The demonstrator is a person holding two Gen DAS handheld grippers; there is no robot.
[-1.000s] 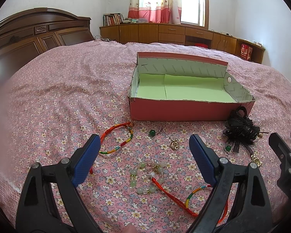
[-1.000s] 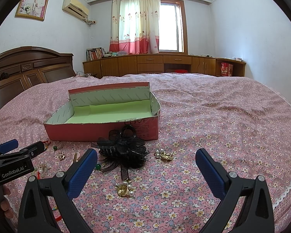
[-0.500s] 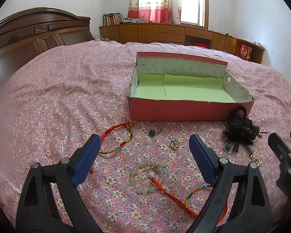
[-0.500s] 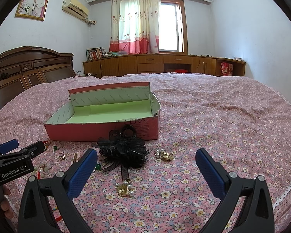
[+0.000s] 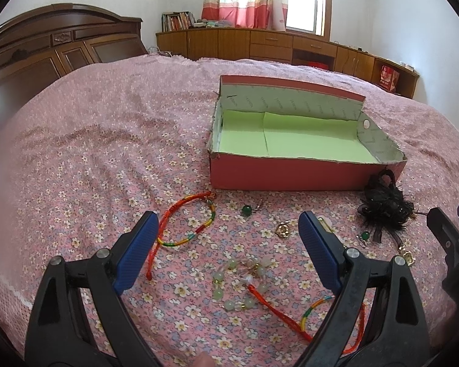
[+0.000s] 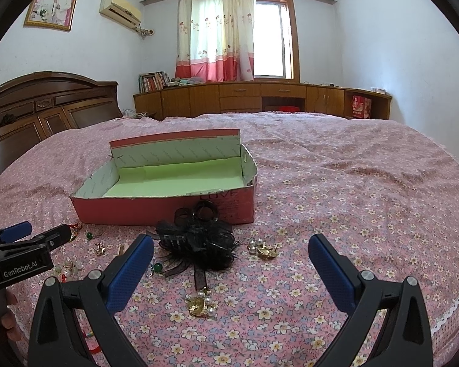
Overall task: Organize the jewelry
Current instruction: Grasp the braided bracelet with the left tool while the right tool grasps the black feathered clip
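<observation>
Two hand-held grippers are seen above a bed covered by a pink floral bedspread point(image 5: 101, 140). Nearest in the left wrist view, the left gripper point(image 5: 228, 246) is held with its blue-padded tongs spread wide, nothing between them. Below the gap, a pale green bead bracelet point(image 5: 241, 281) is laid on the cloth, touching a red woven cord bracelet point(image 5: 293, 315) that is partly hidden by the right finger. Just beyond, a second red and multicoloured cord bracelet point(image 5: 188, 221) is seen in a loop, with a green bead earring point(image 5: 247, 210) and a small gold charm point(image 5: 283, 230) to its right.

In the right wrist view, the right gripper point(image 6: 231, 267) is likewise held with its tongs spread apart and empty. Near its gap, a gold and pearl earring point(image 6: 200, 304) is seen, and further on a black feathered hair clip point(image 6: 199, 241) is lying against the front wall of the box. A matching gold and pearl earring point(image 6: 264, 249) is placed just right of the clip.

Beyond the jewellery, an open red cardboard box point(image 5: 284, 176) with a light green lining is set on the bed; no jewellery is seen inside it. Furthest away, a dark wooden headboard point(image 6: 49, 107), a low wooden cabinet point(image 6: 260, 96) and a curtained window point(image 6: 229, 33) are visible.
</observation>
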